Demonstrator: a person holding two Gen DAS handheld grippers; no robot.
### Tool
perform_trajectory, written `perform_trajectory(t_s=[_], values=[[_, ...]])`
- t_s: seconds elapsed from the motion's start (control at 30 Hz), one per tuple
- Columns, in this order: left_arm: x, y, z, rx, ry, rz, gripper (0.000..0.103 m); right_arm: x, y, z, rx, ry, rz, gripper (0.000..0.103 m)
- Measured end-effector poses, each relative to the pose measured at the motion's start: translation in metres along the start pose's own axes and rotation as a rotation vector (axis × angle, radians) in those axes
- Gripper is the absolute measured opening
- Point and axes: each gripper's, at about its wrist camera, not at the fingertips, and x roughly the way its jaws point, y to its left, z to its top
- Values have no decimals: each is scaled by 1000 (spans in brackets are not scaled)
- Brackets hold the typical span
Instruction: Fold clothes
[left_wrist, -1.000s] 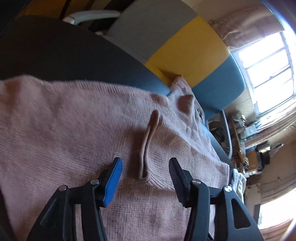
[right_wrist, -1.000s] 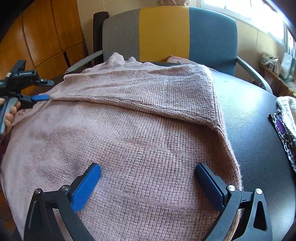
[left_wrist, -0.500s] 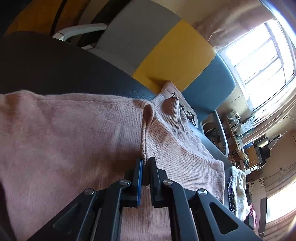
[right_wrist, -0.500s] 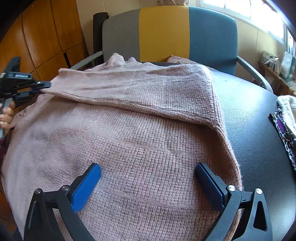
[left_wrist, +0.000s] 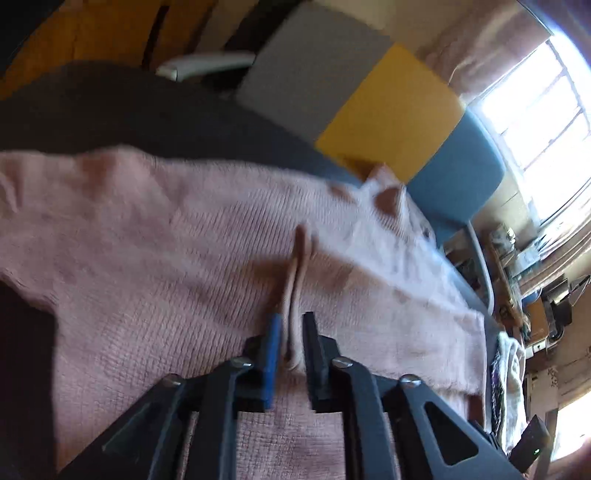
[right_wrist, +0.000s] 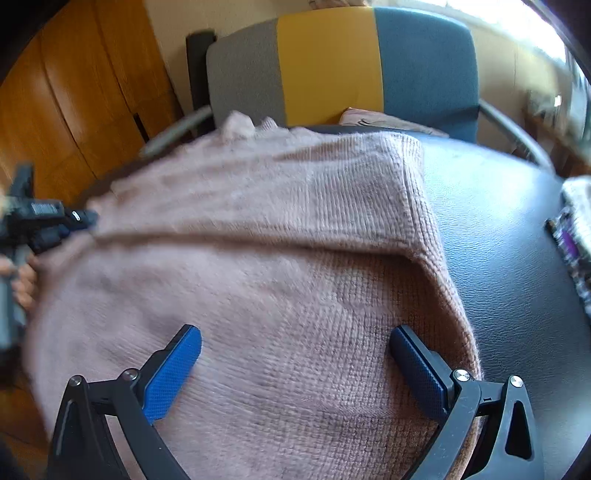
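Observation:
A pink knit sweater (right_wrist: 280, 280) lies spread over the dark table (right_wrist: 498, 236), with its upper part folded over the body. My left gripper (left_wrist: 291, 343) is shut on a pinched ridge of the sweater's edge (left_wrist: 295, 280); it also shows at the left of the right wrist view (right_wrist: 70, 221), holding the fold's corner. My right gripper (right_wrist: 295, 350) is open and empty, low over the sweater's lower body, its blue pads (right_wrist: 177, 365) wide apart.
A grey, yellow and blue chair (right_wrist: 332, 66) stands behind the table, with a pink garment (right_wrist: 376, 120) on its seat. A patterned cloth pile (right_wrist: 576, 236) lies at the table's right edge. Wooden cabinets (right_wrist: 74, 110) stand at the left.
My left gripper closed on the sweater's edge ridge and now pulls it, lifting the folded layer. The right gripper has stayed open and shifted only slightly.

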Motion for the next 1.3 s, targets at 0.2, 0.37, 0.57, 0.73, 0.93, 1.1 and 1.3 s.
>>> perform_trajectory(t_s=[0.2,0.37,0.57,0.73,0.93,1.1,1.3], values=[[6,-38,4,132,-54,-40,27,-12,-11,59,87,-155,56,103],[38,-48,-2,225,-8,27,27,25,-15,105,112,-141,40,103],[53,-18,-9,235,-29,30,27,67,-54,119,239,-81,101,103],[52,5,-7,142,-42,-52,22,72,-62,107,220,-159,155,103],[46,6,-10,116,-45,-61,18,76,-63,107,220,-163,155,103],[36,-24,4,177,3,-43,30,78,-57,111,191,-133,121,103],[43,-39,62,200,-9,-73,31,72,-37,135,98,-82,75,68]])
